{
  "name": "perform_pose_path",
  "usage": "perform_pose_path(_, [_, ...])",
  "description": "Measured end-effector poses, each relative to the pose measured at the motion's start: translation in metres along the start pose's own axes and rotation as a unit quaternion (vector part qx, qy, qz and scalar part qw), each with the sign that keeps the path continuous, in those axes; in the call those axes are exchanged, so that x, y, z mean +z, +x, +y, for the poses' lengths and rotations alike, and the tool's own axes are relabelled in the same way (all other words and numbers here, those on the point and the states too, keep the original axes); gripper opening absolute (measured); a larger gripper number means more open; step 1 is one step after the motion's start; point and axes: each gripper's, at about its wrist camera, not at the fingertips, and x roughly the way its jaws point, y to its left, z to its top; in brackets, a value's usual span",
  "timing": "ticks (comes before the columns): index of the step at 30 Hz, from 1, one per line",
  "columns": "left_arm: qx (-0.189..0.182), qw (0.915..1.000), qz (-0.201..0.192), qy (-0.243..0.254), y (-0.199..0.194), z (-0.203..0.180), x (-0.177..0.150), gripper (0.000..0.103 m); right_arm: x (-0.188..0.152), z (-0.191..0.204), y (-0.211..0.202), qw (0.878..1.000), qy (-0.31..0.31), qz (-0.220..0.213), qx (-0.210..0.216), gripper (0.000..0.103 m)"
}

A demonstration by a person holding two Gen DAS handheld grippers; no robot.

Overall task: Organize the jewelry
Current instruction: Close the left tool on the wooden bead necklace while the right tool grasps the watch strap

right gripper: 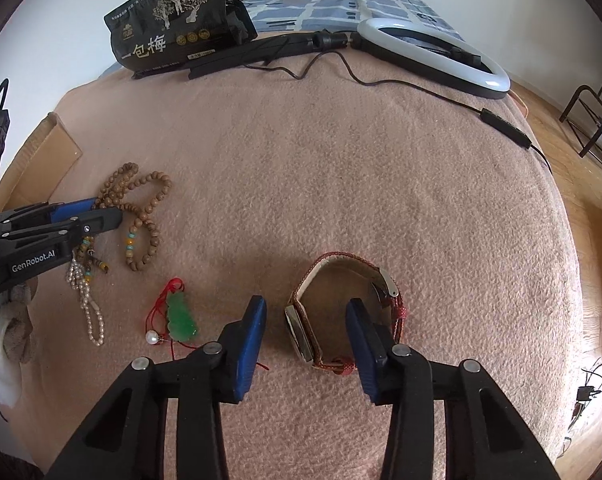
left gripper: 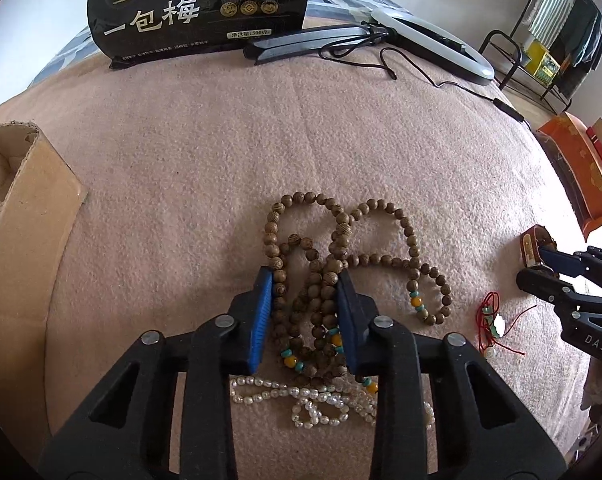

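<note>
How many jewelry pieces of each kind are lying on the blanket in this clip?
Wooden bead strands: 1 tangled heap, separate strands cannot be told apart
Pearl strand: 1
Jade pendant on red cord: 1
Watch: 1
Total: 4, counting the heap as one

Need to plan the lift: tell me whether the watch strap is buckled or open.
Buckled: the watch strap forms a closed loop, standing on edge between the open right tongs.

Black hand-held gripper [left gripper: 304, 312] frames, silver screws, blue finger pads [right gripper: 249, 344], white "GenRobot.AI" and "DAS" lettering.
</note>
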Motion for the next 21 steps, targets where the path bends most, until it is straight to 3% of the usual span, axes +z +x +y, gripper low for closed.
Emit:
perform_pose_path(1, [-0.002, 1.0, 0.0, -0.003, 0.0, 0.002, 0.001, 0.019, 0.0, 0.0, 0.001, 1.0, -0.001, 0.001, -0.002, 0.039])
perform_pose_path(5, [-0.01, 0.9999, 0.0, -0.013, -0.003, 0.006, 0.002, 0.011, 0.0, -0.001, 0.001, 1.0, 0.001, -0.002, -0.009, 0.026])
perform_pose_path(7, [-0.009, 0.9999, -0.004, -0.01, -0.005, 0.006, 0.001, 0.011, 0.0, -0.001, 0.0, 1.0, 0.003, -0.004, -0.004, 0.017])
perform_pose_path(11, [-0.008, 0.9998, -0.019, -0.003, -0.015, 0.003, 0.002, 0.01, 0.002, 0.002, -0.003, 1.0, 0.0, -0.011, -0.011, 0.009])
perform_pose_path(21, [-0.021, 0.9986, -0.048, -0.004, -0.042, -0.001, 0.006, 0.01, 0.004, 0.0, -0.025, 0.999, 0.006, -0.042, -0.022, 0.009])
